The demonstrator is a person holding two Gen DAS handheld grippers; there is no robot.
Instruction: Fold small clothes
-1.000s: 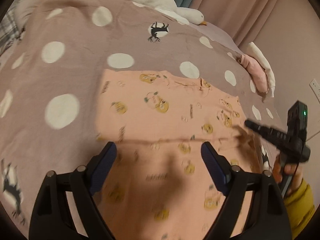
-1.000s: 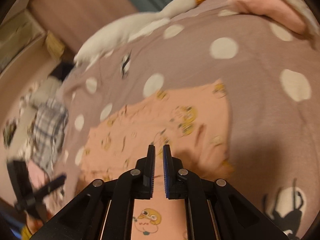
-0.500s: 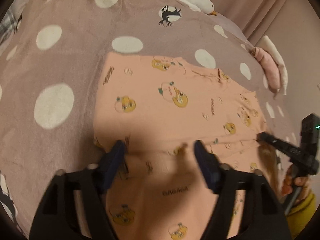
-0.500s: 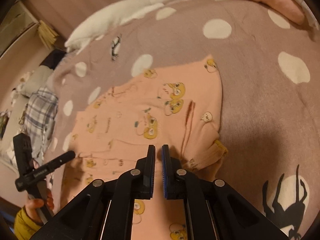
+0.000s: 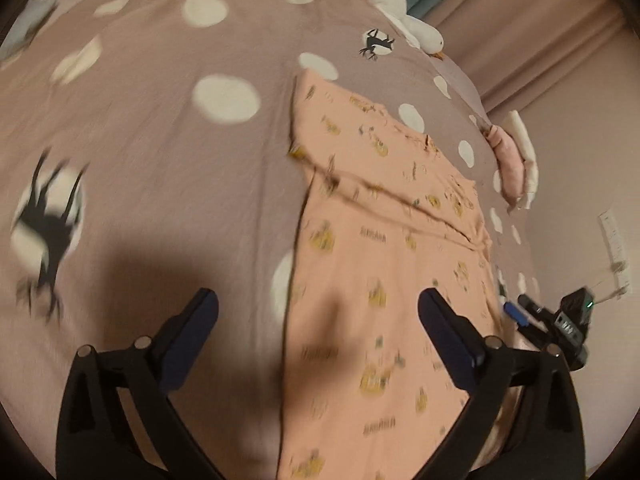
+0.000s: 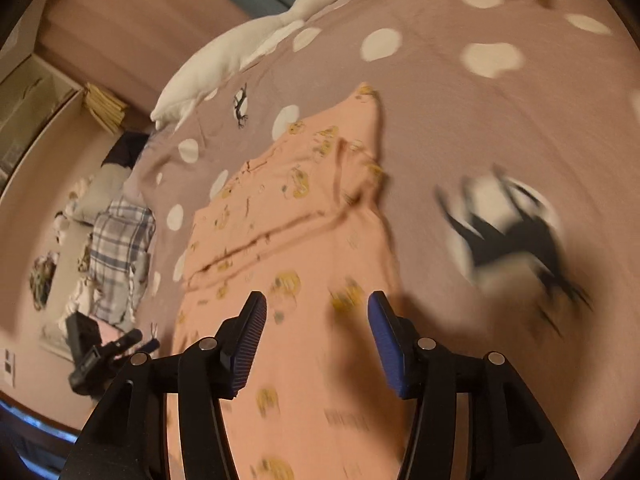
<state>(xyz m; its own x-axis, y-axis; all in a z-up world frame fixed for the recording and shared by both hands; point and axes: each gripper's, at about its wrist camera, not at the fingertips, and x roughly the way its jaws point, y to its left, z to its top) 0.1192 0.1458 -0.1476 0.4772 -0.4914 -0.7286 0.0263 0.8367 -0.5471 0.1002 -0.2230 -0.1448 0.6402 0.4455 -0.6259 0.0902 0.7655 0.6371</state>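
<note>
Both grippers, left [image 5: 316,316] and right [image 6: 316,312], have just been opened, held empty above the folded shirt [image 5: 384,264].

Motion blur smears the peach printed cotton garment [image 5: 384,320], its near end cut off by the frame edge; prints illegible.

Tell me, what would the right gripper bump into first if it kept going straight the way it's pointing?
Probably the peach printed garment spread on the bed. The right gripper points down at it with open fingers holding nothing. Depth is hard to judge.
</note>
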